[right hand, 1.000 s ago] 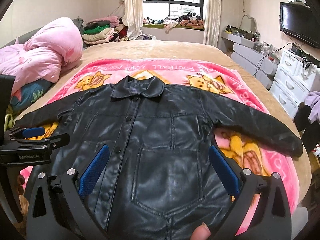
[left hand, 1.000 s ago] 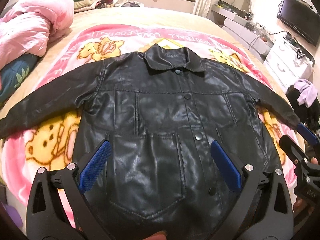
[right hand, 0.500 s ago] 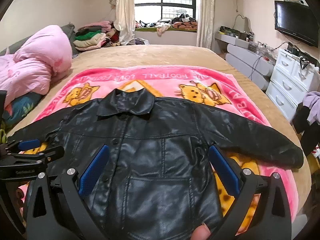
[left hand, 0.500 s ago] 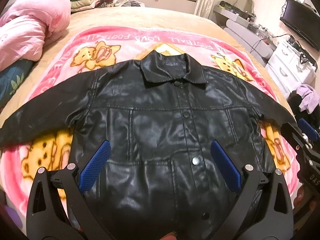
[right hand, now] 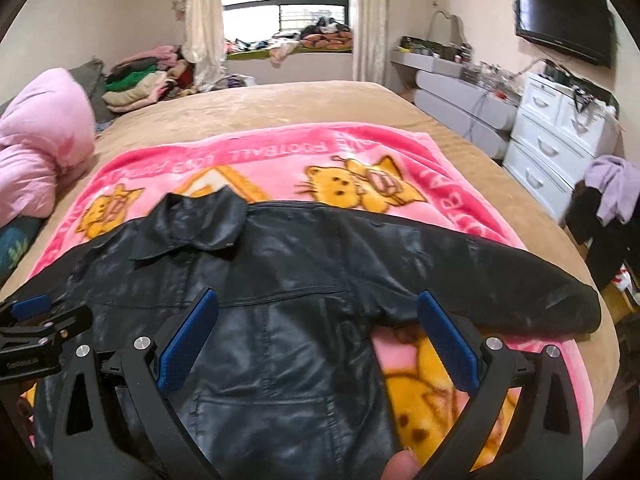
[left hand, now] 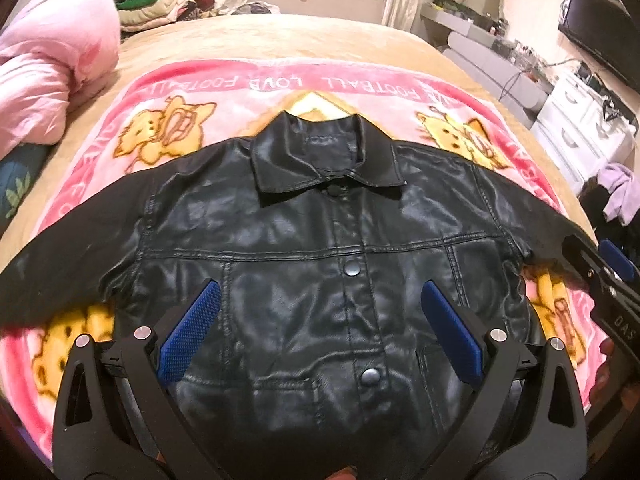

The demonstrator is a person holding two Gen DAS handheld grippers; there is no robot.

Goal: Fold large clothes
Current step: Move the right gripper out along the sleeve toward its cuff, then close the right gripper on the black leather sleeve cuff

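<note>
A black leather jacket (left hand: 320, 264) lies flat and buttoned, front up, on a pink cartoon blanket (left hand: 248, 84), collar away from me and both sleeves spread out sideways. It also shows in the right wrist view (right hand: 280, 280). My left gripper (left hand: 320, 332) is open and empty above the jacket's chest. My right gripper (right hand: 316, 340) is open and empty above the jacket's right half, near the armpit of the right sleeve (right hand: 520, 292). Each gripper shows at the edge of the other's view.
The blanket (right hand: 360, 152) covers a tan bed (right hand: 304, 104). A pink duvet (left hand: 52, 76) is heaped at the left. Folded clothes (right hand: 136, 88) are stacked at the far left corner. White drawers (right hand: 560, 128) and a TV (right hand: 564, 20) stand on the right.
Both grippers have moved forward over the jacket, from the hem and pockets up toward the chest and collar. They stayed open. The jacket has not moved.
</note>
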